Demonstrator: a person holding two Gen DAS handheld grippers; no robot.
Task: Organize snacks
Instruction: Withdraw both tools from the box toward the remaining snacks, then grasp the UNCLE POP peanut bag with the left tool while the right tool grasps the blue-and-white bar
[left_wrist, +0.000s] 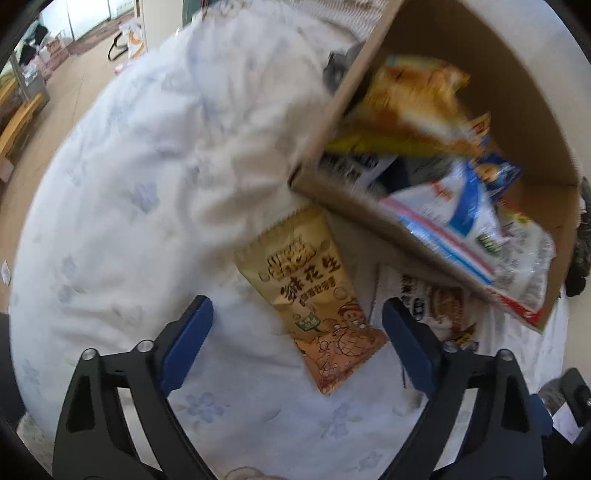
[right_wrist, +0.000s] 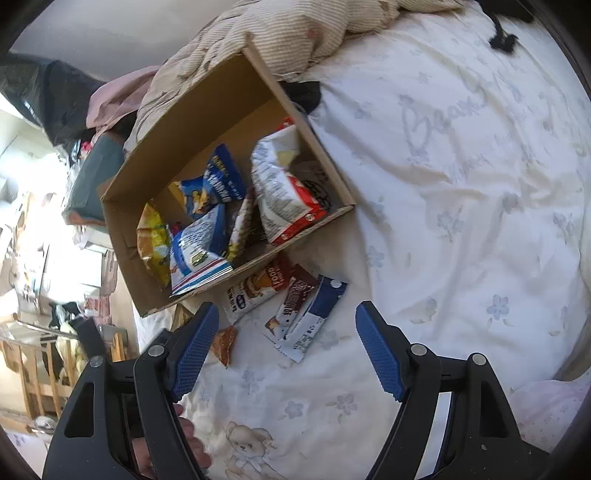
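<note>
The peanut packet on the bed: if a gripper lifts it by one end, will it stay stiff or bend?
The peanut packet looks like thin, flat film, so it would probably droop. It seems light for its size. Its glossy surface may slip between the pads, and the soft bedsheet under it would likely give way when pressed.

The cardboard box sits on the bed, holding several snack bags. Just outside the box's near wall lie loose packets; a peanut packet lies by the box's corner, partly under it
</note>
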